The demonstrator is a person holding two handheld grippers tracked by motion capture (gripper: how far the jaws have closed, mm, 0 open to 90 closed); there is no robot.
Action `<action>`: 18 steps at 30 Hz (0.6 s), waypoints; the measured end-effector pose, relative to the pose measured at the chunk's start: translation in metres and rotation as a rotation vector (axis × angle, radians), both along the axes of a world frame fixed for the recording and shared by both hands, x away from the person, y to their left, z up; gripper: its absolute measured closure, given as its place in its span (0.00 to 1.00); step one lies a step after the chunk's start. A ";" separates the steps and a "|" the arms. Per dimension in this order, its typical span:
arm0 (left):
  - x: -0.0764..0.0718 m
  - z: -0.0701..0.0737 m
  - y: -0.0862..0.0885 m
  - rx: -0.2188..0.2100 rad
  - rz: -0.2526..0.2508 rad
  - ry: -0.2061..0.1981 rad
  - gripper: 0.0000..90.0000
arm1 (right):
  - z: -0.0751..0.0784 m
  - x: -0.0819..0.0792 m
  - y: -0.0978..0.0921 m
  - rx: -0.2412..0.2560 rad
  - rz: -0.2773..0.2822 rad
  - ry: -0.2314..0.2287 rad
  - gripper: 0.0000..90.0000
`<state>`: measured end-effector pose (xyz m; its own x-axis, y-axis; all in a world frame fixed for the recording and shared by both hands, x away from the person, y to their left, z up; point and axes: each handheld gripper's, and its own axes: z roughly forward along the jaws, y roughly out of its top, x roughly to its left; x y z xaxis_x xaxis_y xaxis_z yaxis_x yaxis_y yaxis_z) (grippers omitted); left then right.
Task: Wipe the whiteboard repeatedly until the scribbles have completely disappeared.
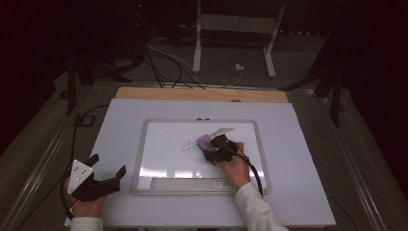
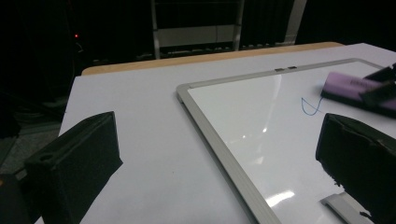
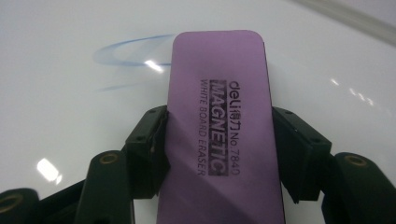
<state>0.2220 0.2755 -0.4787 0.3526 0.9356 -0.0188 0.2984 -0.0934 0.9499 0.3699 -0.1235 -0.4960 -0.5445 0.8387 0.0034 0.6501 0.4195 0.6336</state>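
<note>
you are in the wiping step: your right gripper (image 3: 219,154) pinches the purple whiteboard eraser (image 3: 219,121) by its long sides, one jaw pressed against each edge, label facing up. in the high view the eraser (image 1: 206,140) sits near the middle of the whiteboard (image 1: 159,159), a little right of centre in the frame, with your right hand (image 1: 234,166) behind it. the blue pen mark (image 1: 189,146) lies just to the left of the eraser there; in the right gripper view it shows as a faint curved stroke (image 3: 128,49) in the upper left, running up to the eraser's far corner, so part of the drawing looks not yet wiped.

your left gripper (image 1: 103,174) rests at the lower left of the high view, on the white table cover (image 1: 298,192) just outside the whiteboard's frame, its jaws spread wide and holding nothing. in the left gripper view the eraser (image 2: 348,86) shows at the upper right, beside the loop of blue line (image 2: 310,106).

as i judge it, the next move calls for keeping the eraser flat and pressed to the board and sweeping it left across the remaining stroke, with the grip firm enough that the eraser does not twist between the jaws
</note>
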 end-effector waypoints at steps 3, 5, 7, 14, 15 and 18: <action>0.000 0.000 0.000 -0.002 0.001 0.000 0.01 | 0.000 0.011 -0.022 -0.010 -0.118 -0.008 0.45; 0.001 0.000 0.000 0.001 -0.001 0.001 0.01 | 0.000 0.015 -0.030 0.005 -0.157 0.003 0.45; 0.001 -0.001 -0.001 0.003 -0.002 0.003 0.01 | 0.000 0.015 -0.030 0.011 -0.163 0.007 0.45; 0.002 -0.001 -0.003 0.009 -0.009 0.005 0.01 | -0.002 0.001 0.014 0.039 -0.006 0.014 0.45; 0.002 -0.001 -0.003 0.007 -0.008 0.004 0.01 | -0.002 -0.003 0.023 0.037 0.031 0.015 0.45; 0.001 0.000 -0.001 0.003 -0.005 0.002 0.01 | -0.001 -0.013 0.041 0.036 0.141 0.024 0.45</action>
<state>0.2232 0.2740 -0.4792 0.3568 0.9340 -0.0166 0.3001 -0.0978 0.9489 0.3572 -0.0821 -0.4968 -0.6562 0.7532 0.0464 0.6013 0.4848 0.6351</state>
